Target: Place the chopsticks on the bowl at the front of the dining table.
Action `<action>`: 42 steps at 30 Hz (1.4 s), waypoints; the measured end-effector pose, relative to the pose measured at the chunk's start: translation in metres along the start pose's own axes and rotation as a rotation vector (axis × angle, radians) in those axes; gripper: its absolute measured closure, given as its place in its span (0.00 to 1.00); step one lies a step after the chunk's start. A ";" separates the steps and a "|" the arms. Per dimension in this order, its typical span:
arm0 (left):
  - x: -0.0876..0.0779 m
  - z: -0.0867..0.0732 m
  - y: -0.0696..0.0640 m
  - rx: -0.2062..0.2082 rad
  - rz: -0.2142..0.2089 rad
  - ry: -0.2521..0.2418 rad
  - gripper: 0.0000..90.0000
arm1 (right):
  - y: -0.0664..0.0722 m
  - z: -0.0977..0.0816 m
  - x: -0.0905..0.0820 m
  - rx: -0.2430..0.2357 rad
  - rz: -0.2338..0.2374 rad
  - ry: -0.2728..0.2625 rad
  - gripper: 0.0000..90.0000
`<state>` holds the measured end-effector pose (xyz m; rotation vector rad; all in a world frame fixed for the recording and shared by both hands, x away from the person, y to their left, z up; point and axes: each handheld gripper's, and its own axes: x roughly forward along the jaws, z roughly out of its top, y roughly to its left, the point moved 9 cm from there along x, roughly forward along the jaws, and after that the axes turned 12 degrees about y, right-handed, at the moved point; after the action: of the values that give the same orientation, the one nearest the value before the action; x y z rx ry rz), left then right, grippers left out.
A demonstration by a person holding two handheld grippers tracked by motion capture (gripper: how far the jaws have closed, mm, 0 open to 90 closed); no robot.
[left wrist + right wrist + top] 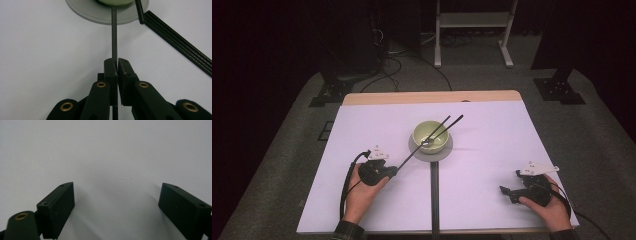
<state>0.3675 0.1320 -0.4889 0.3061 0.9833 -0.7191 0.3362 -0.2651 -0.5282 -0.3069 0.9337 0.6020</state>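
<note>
A dim room with grey carpet, cables on the floor and a white stand at the back surrounds the table, whose pale lilac cover leaves a wooden strip bare along the far edge. A black slat runs from the near edge toward a grey plate at the middle, which carries a green bowl. Two black chopsticks lean in the bowl. The left gripper is pinched on one chopstick's near end. The right gripper rests spread apart, near the right corner.
</note>
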 end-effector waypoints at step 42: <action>-0.020 0.052 0.018 -0.019 0.005 -0.050 0.96 | 0.000 0.000 0.000 0.001 0.000 0.000 0.13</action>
<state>0.4066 0.1256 -0.4452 0.2727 0.9412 -0.7090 0.3362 -0.2651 -0.5282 -0.3055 0.9338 0.6015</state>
